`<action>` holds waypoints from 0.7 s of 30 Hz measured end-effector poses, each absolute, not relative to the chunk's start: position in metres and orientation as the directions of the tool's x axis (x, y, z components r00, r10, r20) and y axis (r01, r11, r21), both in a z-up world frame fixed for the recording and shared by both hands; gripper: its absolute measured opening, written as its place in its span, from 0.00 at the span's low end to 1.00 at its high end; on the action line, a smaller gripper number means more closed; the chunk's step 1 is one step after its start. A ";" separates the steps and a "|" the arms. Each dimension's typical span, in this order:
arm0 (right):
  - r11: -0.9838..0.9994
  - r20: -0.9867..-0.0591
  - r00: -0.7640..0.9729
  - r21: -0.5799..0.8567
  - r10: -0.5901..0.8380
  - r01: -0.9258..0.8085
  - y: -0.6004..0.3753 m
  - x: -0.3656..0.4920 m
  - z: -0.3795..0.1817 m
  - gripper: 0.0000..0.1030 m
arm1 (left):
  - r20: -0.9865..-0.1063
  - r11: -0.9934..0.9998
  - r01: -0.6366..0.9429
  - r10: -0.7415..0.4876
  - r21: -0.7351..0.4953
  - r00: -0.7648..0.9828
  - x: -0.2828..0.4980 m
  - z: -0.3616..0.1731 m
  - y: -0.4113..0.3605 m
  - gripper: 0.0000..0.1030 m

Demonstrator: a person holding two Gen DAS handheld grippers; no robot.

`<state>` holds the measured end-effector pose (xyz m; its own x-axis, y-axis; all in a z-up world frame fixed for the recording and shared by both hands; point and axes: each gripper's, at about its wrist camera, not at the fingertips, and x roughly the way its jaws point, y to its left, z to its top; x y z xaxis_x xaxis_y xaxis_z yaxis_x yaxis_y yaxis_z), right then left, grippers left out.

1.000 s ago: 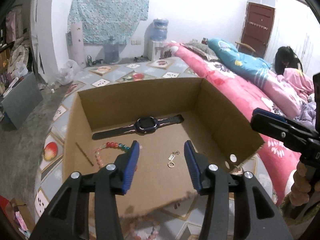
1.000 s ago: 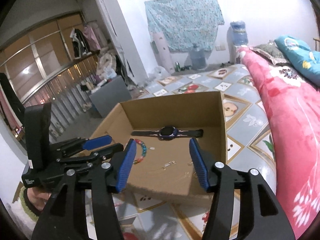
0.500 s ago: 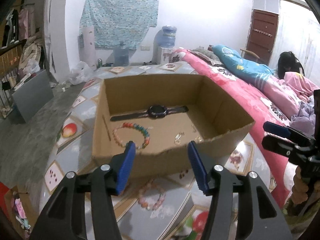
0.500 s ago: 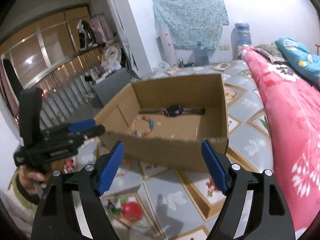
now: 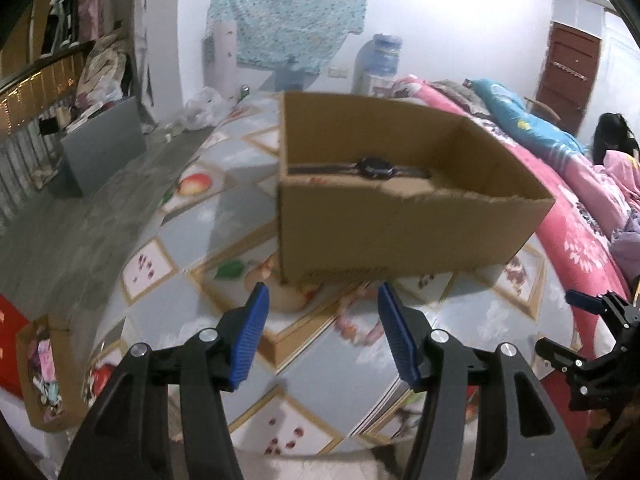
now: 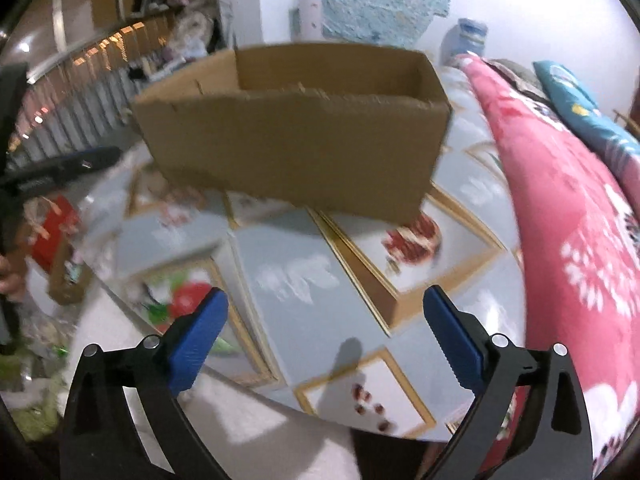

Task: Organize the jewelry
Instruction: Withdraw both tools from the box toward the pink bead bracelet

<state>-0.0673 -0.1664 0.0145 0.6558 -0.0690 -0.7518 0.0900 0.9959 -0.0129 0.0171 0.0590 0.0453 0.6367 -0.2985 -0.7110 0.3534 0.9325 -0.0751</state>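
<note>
Jaws of left gripper [image 5: 322,308] apart, empty, right gripper [image 6: 325,320] opening wide, empty, cardboard box [image 5: 400,232] ahead

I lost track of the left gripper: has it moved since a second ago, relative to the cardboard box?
Yes. The left gripper has backed out of the cardboard box and now hovers before its near wall.

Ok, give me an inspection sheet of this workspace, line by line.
Surface: tiled mat with fruit prints.
Job's things: cardboard box on the mat, watch lying inside; pink bead bracelet on the mat before the box, blurred.
Clutter: small carton of bits off the mat's edge.
Grippers: left claw open, empty; right claw opening, nothing between its jaws.
Cables: nothing seen.
Surroundings: pink quilt, water dispenser, hanging cloth.
</note>
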 end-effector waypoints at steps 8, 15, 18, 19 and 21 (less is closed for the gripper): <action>0.991 -0.764 0.634 -0.055 -0.119 0.120 -0.162 -0.068 0.004 0.92 | -0.741 0.928 0.367 -0.290 -0.063 0.606 0.004 0.020 0.062 0.53; 0.997 -0.768 0.640 0.019 -0.031 0.070 -0.152 -0.076 -0.007 0.92 | -0.743 0.900 0.433 -0.327 -0.055 0.584 -0.006 0.007 0.045 0.53; 0.994 -0.770 0.638 0.086 0.021 0.071 -0.156 -0.078 -0.011 0.92 | -0.748 0.893 0.449 -0.323 -0.038 0.580 -0.008 0.001 0.038 0.53; 0.993 -0.766 0.643 0.082 0.007 0.087 -0.159 -0.078 -0.009 0.92 | -0.748 0.891 0.454 -0.324 -0.034 0.580 -0.008 0.000 0.037 0.53; 0.990 -0.751 0.660 0.082 -0.017 0.119 -0.166 -0.078 -0.005 0.92 | -0.742 0.881 0.473 -0.335 -0.028 0.581 -0.010 0.000 0.032 0.53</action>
